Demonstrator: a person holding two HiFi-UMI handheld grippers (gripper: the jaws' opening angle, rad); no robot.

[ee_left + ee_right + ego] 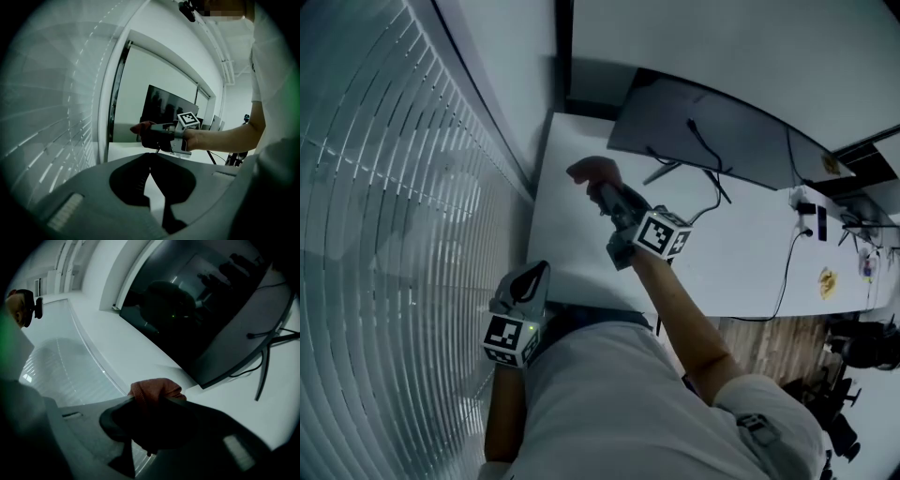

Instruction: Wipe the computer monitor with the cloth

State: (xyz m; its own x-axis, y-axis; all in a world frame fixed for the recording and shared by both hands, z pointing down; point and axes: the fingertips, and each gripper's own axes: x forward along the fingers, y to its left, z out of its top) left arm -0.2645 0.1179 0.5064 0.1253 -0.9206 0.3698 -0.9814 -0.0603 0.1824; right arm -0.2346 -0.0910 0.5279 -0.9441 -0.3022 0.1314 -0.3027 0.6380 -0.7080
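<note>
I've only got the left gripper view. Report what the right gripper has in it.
Observer: The right gripper is shut on a bunched reddish cloth.
Operator: Tell me whether the cloth is on the monitor.
Observer: It is not. In the head view, bare desk shows between the cloth and the monitor.
Operator: Name what lies by the monitor's foot.
Observer: A black cable trails over the desk beside the monitor's stand.

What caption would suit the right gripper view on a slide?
Right gripper holds a reddish cloth above the white desk, facing the dark monitor.
</note>
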